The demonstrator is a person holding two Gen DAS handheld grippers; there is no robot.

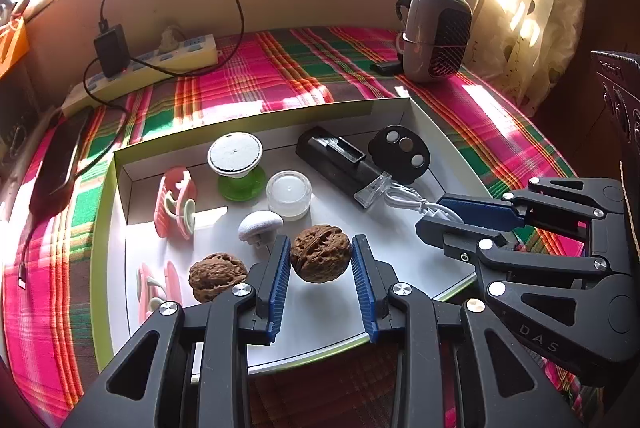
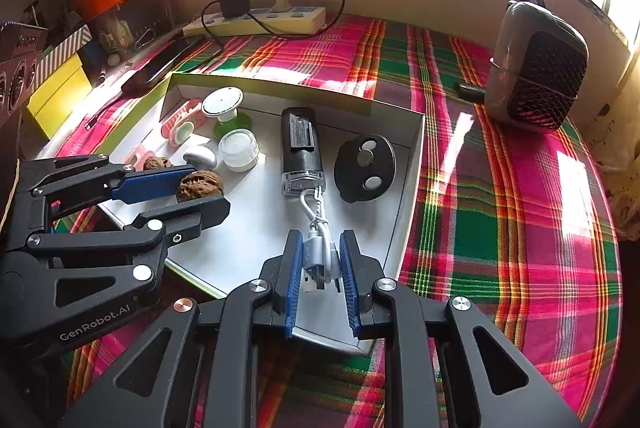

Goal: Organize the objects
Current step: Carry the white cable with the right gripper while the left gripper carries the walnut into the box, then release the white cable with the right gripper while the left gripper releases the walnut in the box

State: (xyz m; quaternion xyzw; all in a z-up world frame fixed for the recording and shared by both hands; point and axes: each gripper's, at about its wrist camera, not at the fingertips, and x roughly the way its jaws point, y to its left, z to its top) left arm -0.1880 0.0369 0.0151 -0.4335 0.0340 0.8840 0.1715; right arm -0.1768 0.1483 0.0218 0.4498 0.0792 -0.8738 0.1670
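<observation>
A white box lid lies on the plaid cloth with small objects in it. My left gripper is shut on a brown walnut, just above the lid floor. A second walnut lies to its left. My right gripper is shut on a white USB cable bundle, at the lid's near right. The cable lies by a black device with a clear cap.
In the lid: a black oval disc, a white jar, a green-footed stand, a white knob, pink clips. On the cloth: a grey heater, a power strip, a phone.
</observation>
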